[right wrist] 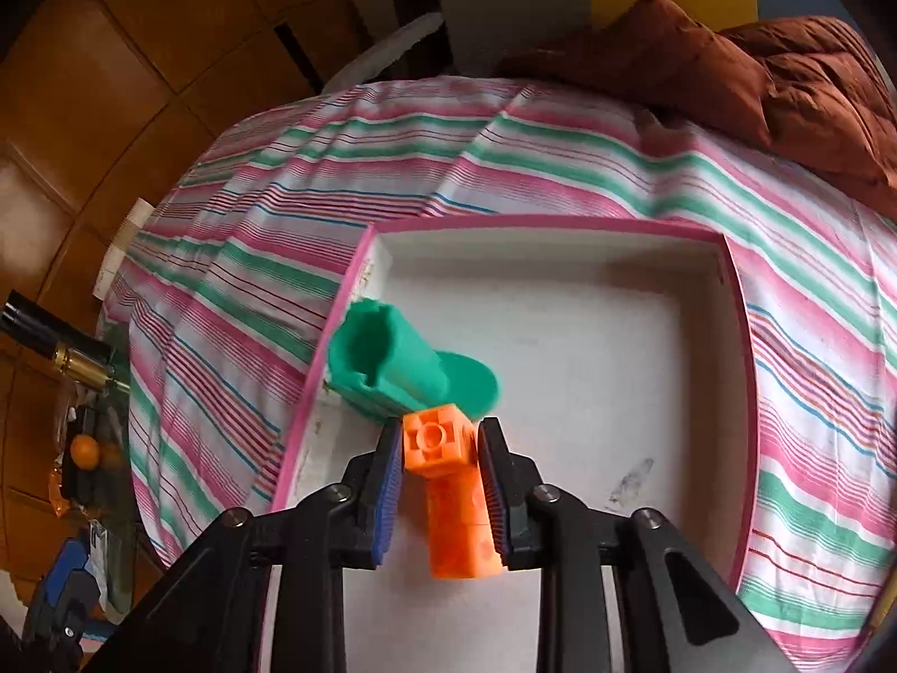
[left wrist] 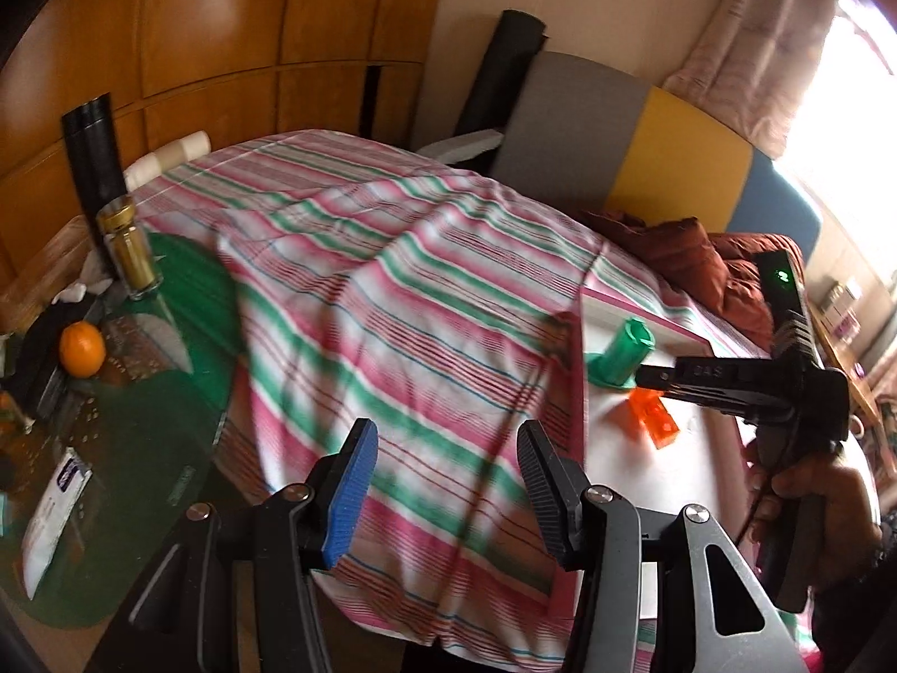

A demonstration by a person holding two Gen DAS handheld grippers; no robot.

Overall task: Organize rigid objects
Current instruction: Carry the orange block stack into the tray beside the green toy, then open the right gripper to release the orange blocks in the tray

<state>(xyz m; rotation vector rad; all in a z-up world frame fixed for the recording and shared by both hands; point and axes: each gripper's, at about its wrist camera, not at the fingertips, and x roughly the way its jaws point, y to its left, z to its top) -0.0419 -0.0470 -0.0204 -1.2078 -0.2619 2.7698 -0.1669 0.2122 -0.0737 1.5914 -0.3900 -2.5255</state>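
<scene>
Wood-panelled wardrobe [left wrist: 224, 45] along far wall. Bed under striped sheet [left wrist: 392, 280]; headboard [left wrist: 644, 140] grey, yellow, blue. Rust duvet [right wrist: 757, 84] bunched. Curtained window [left wrist: 841, 73] blazing at right. Glass side table [left wrist: 140, 392] left.

Only "JAS" can be made out, embossed on the right gripper [left wrist: 653, 377] finger; packet print stays unreadable.

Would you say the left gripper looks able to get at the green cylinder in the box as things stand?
Probably yes. The left gripper is open and holds nothing, and only bare striped bedsheet lies before it. The right gripper, beside the green cylinder over the orange block, crowds that side.
</scene>
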